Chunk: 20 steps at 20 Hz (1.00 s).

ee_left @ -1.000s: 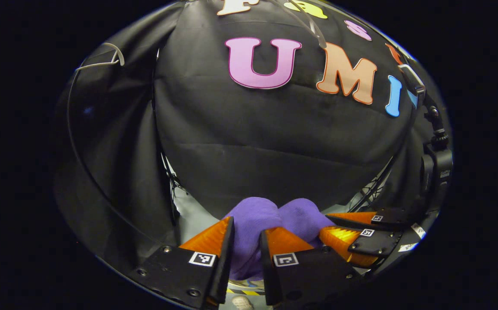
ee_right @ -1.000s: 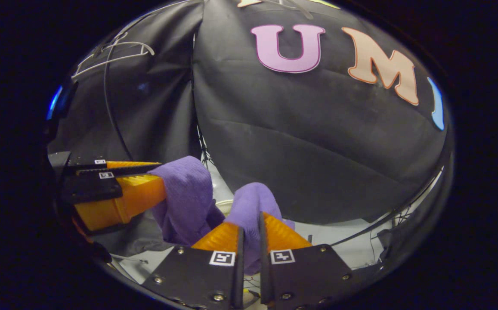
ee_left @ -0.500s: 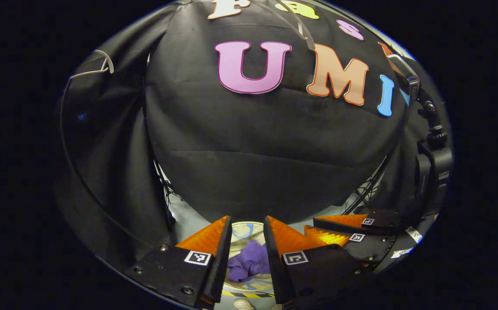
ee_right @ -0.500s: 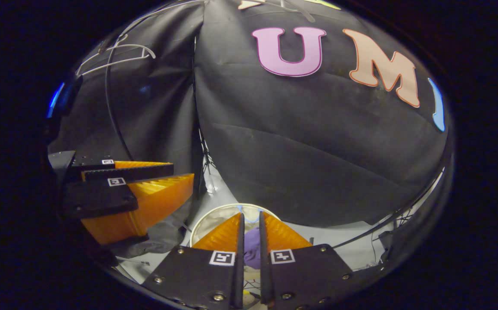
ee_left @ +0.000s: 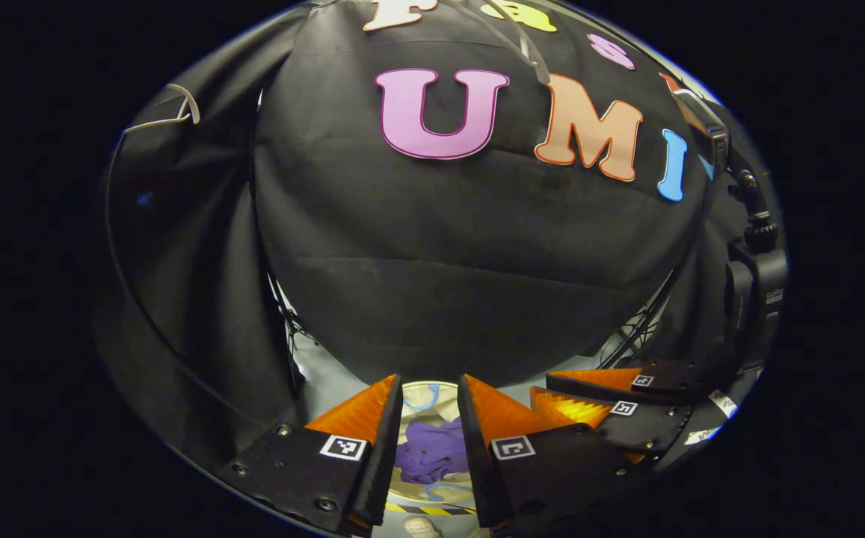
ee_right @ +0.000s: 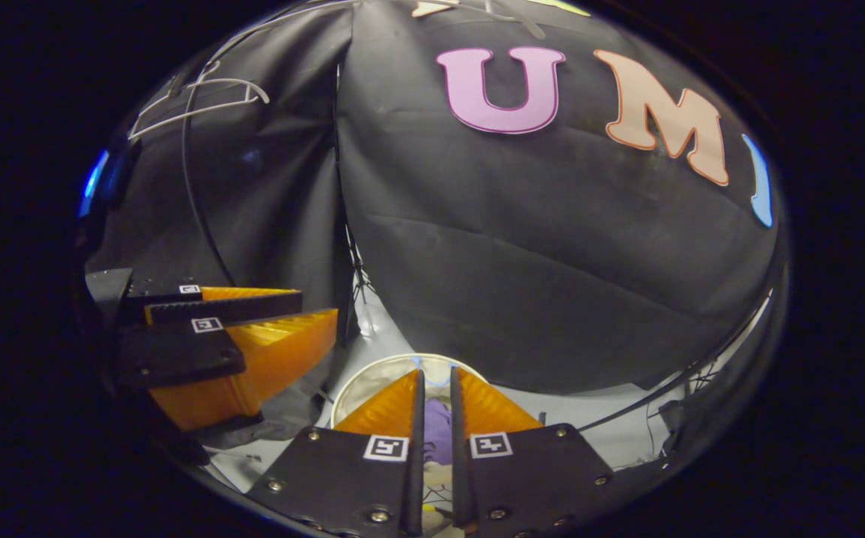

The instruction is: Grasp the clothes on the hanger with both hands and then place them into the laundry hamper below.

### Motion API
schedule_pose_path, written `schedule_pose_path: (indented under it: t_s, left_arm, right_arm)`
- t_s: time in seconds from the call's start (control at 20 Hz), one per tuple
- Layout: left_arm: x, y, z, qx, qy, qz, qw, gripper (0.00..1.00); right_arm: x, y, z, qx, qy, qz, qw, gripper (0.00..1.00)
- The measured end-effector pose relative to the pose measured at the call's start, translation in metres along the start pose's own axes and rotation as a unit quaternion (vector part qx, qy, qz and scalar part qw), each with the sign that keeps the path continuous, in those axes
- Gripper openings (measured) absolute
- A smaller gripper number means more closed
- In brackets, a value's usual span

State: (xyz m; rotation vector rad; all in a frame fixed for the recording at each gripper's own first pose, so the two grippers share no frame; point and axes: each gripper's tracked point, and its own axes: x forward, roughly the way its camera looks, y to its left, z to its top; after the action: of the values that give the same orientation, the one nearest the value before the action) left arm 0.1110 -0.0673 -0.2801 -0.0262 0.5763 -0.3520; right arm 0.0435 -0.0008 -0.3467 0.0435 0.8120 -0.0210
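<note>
Both cameras ride high above the floor and face the black cloth wall, tilted slightly down. In the left gripper view, the left gripper (ee_left: 430,403) sits at the bottom centre, framing the laundry hamper (ee_left: 432,391) far below; the right gripper (ee_left: 552,396) enters from the lower right. In the right gripper view, the right gripper (ee_right: 432,388) frames the same laundry hamper (ee_right: 372,377), and the left gripper (ee_right: 316,310) enters from the left edge. Both views share wall, hamper and pale floor.

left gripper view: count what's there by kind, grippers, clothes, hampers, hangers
grippers: 2, the left gripper and the right gripper
purple clothes: 1
laundry hamper: 1
white hanger: 1
total: 5
</note>
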Motion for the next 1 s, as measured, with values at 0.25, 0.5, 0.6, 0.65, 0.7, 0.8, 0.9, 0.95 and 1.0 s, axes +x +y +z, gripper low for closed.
schedule_pose_path:
  t_s: [0.25,0.5,0.6,0.65,0.7,0.8,0.9,0.95,1.0]
  left_arm:
    - [-0.006,0.003,0.002,0.003,-0.004,0.006,1.000,0.46]
    - [-0.016,0.001,0.014,0.003,-0.020,0.007,1.000,0.46]
    - [-0.021,-0.001,0.021,0.002,-0.030,0.006,1.000,0.50]
    - [-0.024,-0.002,0.026,0.002,-0.036,0.004,0.999,0.50]
    - [-0.027,-0.005,0.032,0.001,-0.043,0.003,0.999,0.46]
    - [-0.032,-0.009,0.045,0.002,-0.057,0.001,0.998,0.46]
    - [-0.039,-0.012,0.057,0.003,-0.073,-0.002,0.997,0.46]
    - [-0.044,-0.015,0.066,0.003,-0.083,-0.006,0.997,0.46]
    - [-0.048,-0.019,0.076,0.003,-0.096,-0.009,0.995,0.46]
  right_arm:
    - [-0.006,-0.002,0.005,0.004,-0.007,-0.002,1.000,0.16]
    - [-0.018,-0.007,0.015,0.006,-0.025,-0.008,1.000,0.16]
    - [-0.023,-0.010,0.021,0.008,-0.033,-0.011,0.999,0.16]
    - [-0.025,-0.012,0.023,0.008,-0.037,-0.014,0.999,0.16]
    - [-0.029,-0.014,0.026,0.008,-0.041,-0.016,0.999,0.16]
    - [-0.035,-0.020,0.032,0.008,-0.051,-0.023,0.998,0.16]
    - [-0.044,-0.026,0.042,0.008,-0.066,-0.031,0.997,0.16]
    - [-0.048,-0.031,0.049,0.005,-0.075,-0.036,0.997,0.16]
    - [-0.053,-0.036,0.057,0.003,-0.084,-0.041,0.996,0.16]
